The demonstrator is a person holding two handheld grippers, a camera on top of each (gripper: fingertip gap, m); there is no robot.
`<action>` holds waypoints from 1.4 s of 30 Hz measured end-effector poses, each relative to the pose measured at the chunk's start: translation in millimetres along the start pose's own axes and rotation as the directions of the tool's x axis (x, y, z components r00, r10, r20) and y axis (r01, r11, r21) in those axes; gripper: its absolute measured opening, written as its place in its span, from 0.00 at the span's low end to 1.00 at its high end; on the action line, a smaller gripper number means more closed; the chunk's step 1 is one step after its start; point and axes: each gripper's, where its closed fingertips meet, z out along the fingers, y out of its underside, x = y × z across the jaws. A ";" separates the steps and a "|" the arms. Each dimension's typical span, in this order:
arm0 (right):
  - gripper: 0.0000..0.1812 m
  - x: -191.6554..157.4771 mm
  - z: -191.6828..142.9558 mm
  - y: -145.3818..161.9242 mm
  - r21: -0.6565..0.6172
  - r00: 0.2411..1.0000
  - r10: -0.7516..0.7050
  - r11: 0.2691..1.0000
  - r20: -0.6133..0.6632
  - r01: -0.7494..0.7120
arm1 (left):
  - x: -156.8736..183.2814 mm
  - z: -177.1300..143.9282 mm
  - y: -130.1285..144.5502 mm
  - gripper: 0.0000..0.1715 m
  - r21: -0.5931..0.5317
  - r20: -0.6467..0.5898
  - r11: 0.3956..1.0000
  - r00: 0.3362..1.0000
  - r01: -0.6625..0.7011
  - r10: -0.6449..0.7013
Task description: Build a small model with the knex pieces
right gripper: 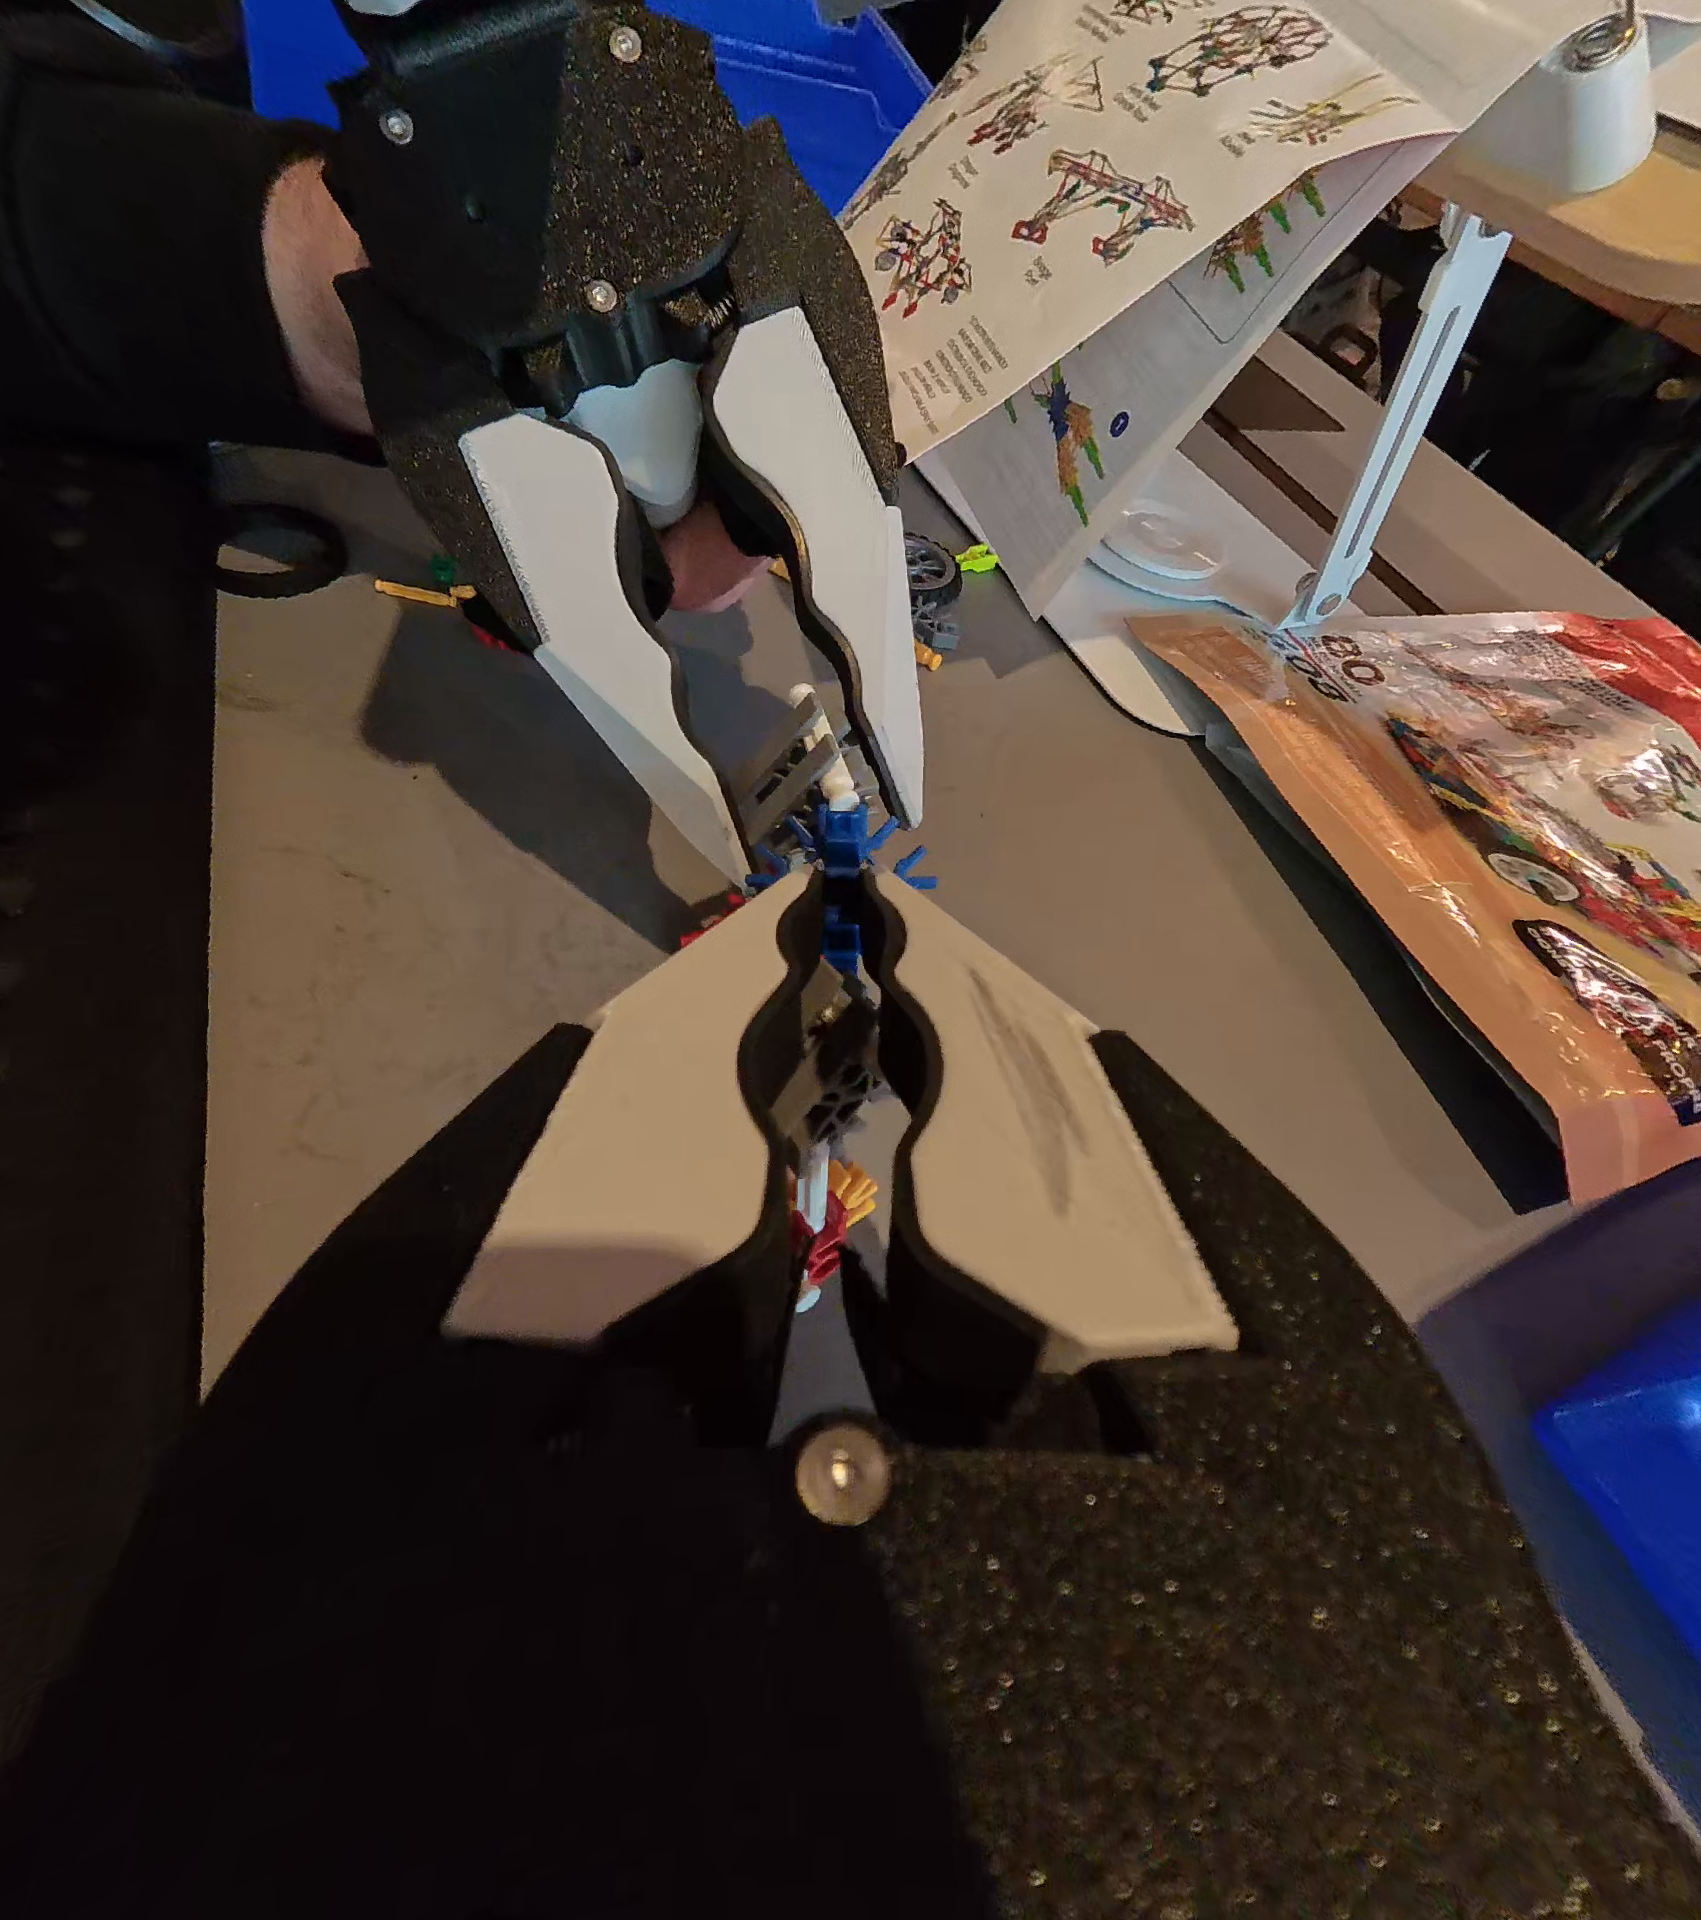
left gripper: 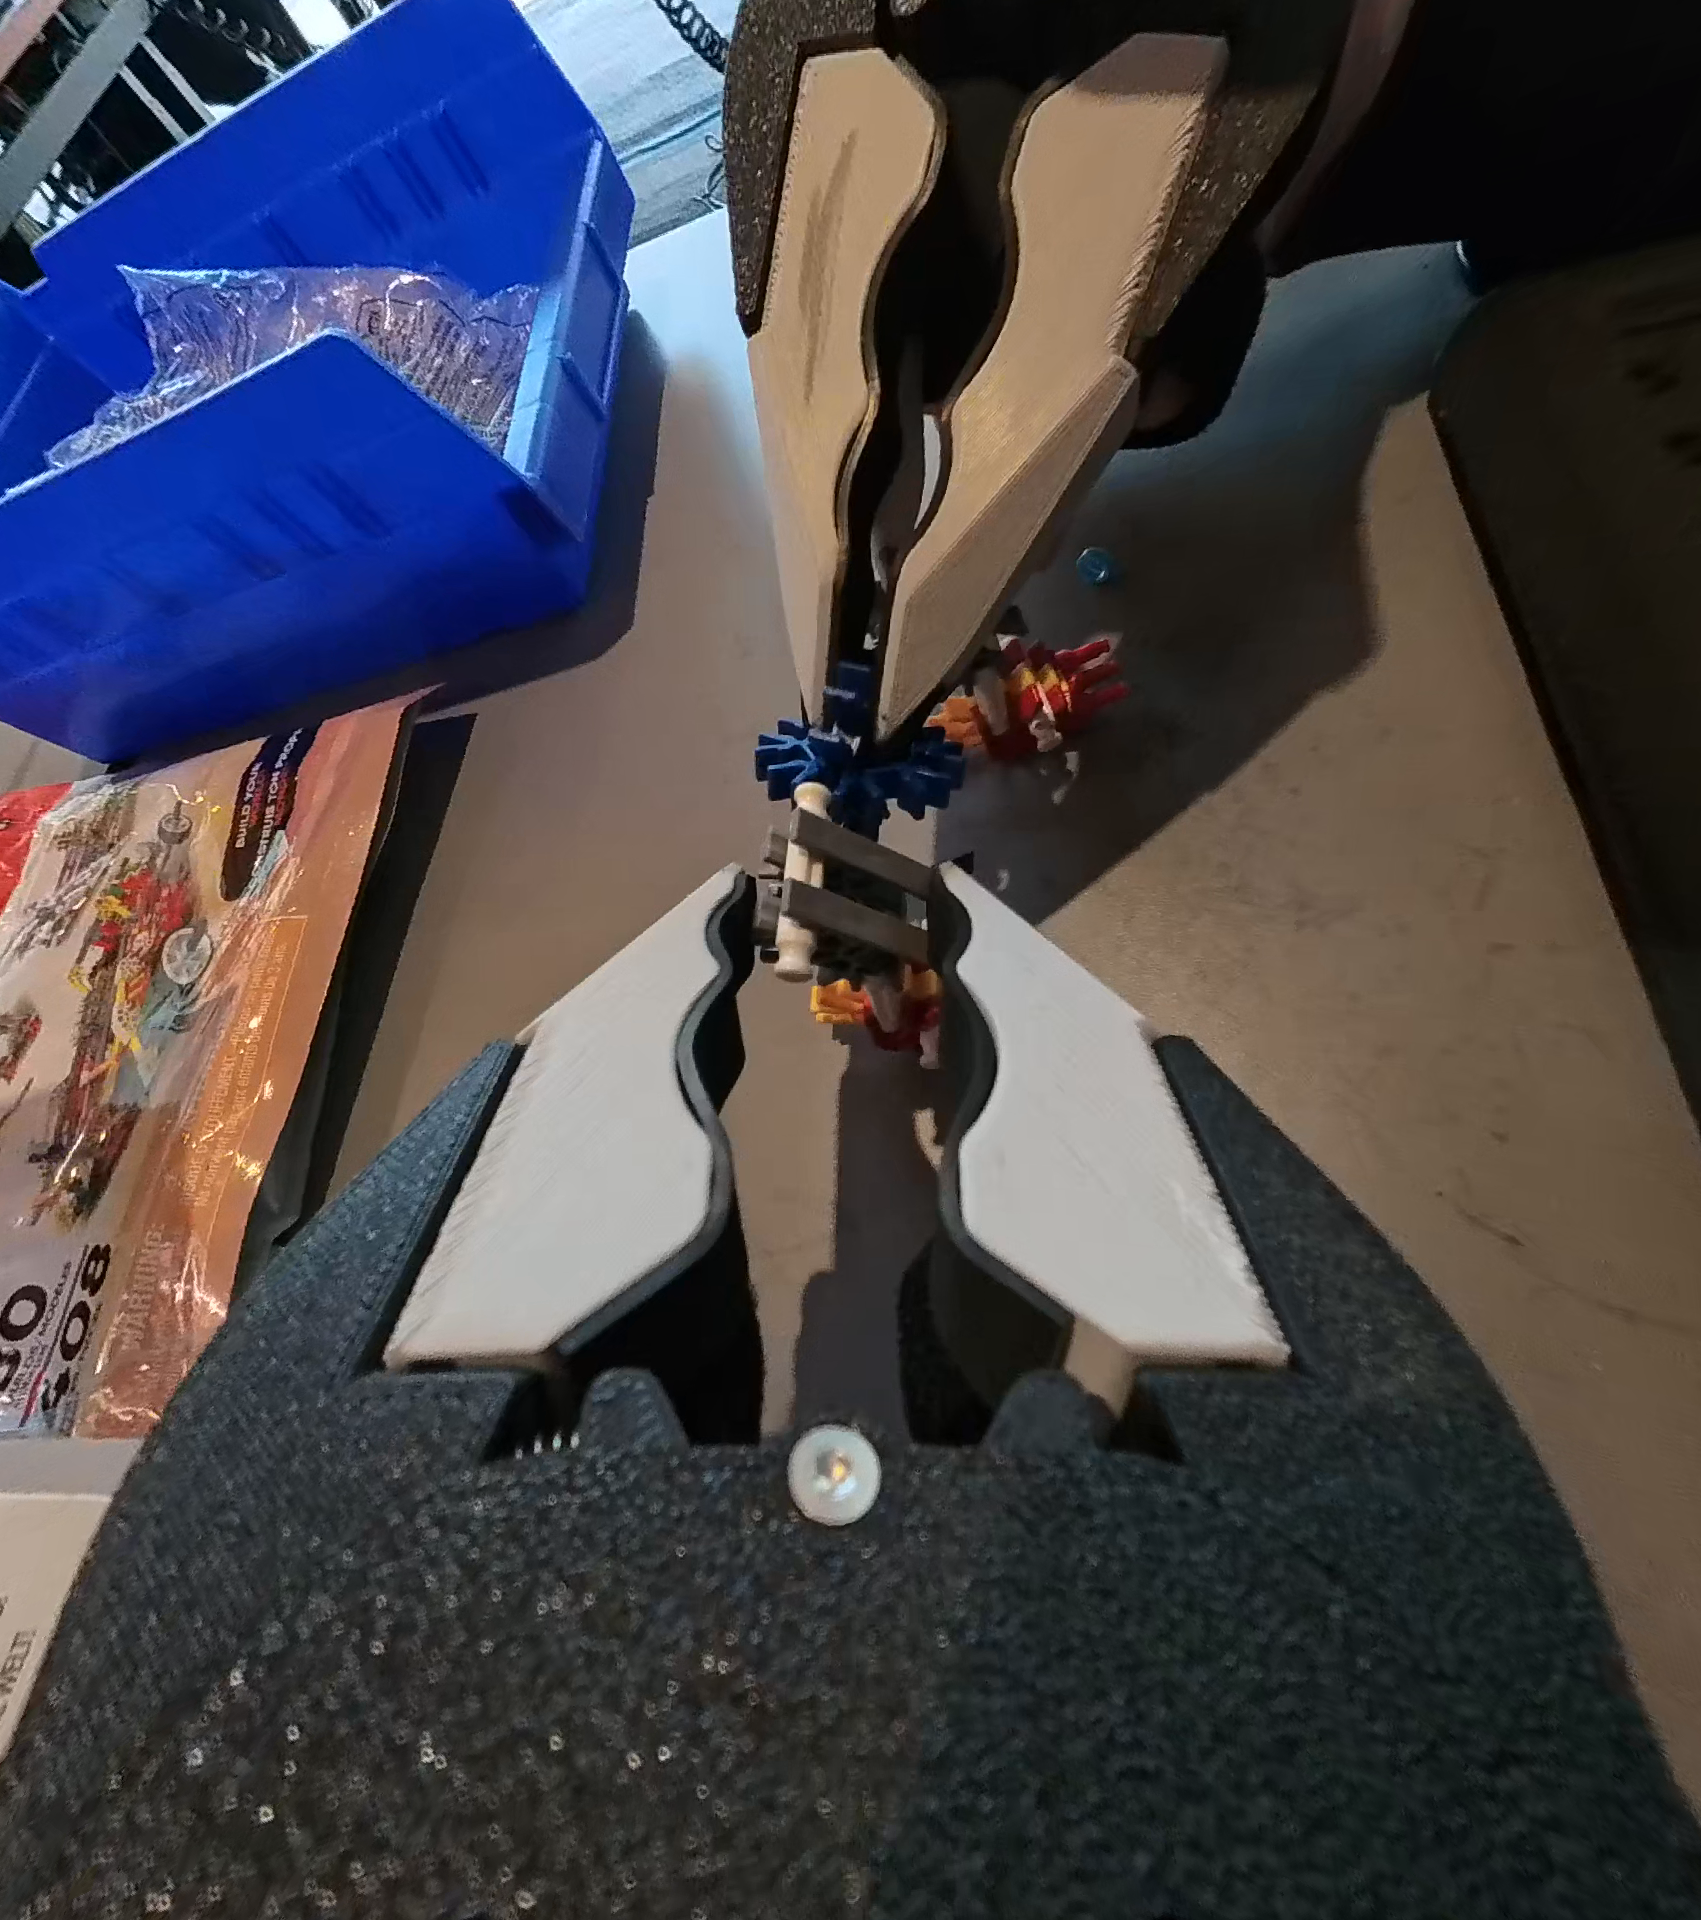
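My left gripper (left gripper: 841, 883) is shut on a grey connector piece (left gripper: 851, 899) with a white rod (left gripper: 796, 883) through it. My right gripper (left gripper: 856, 717) comes in from above, shut on a blue snowflake-shaped connector (left gripper: 841, 753) that meets the rod's far end. In the right wrist view my right gripper (right gripper: 841, 883) pinches the blue connector (right gripper: 841, 847), with a grey part (right gripper: 825, 1101) farther back between its fingers. The left gripper (right gripper: 825, 831) comes from above and holds the grey piece (right gripper: 789, 774). Both are above the grey table (right gripper: 430, 935).
A blue bin (left gripper: 254, 540) with clear plastic bags stands at the left, a printed toy bag (left gripper: 98, 987) next to it. Red and yellow pieces (left gripper: 1043, 696) lie below. A booklet (right gripper: 1085, 208), a white stand (right gripper: 1386, 416), a small wheel (right gripper: 929, 566) and a black mat (right gripper: 46, 831) surround the spot. My left and right fingertips are right by each other.
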 end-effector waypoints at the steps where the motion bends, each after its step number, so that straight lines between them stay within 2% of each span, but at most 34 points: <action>1: 0.03 0.1 0.0 0.1 -0.001 1.000 -0.002 1.000 -0.002 0.002 | 0.0 0.1 0.0 0.19 0.000 0.000 1.000 1.000 0.000 0.000; 24: 0.03 0.7 -2.9 -6.8 -0.014 0.995 -0.081 0.997 -0.052 0.081 | -6.0 2.3 -1.0 0.18 -0.048 0.060 0.995 0.994 -0.089 0.091; 32: 0.03 -1.0 -6.1 -14.4 0.027 0.997 -0.066 0.997 -0.040 0.067 | -6.8 -2.7 4.0 0.18 -0.090 0.043 0.991 0.994 -0.099 0.103; 42: 0.03 -2.8 -3.0 -11.4 0.003 0.996 -0.080 0.997 -0.038 0.080 | -2.9 -0.8 2.1 0.18 -0.121 0.037 0.985 0.991 -0.122 0.127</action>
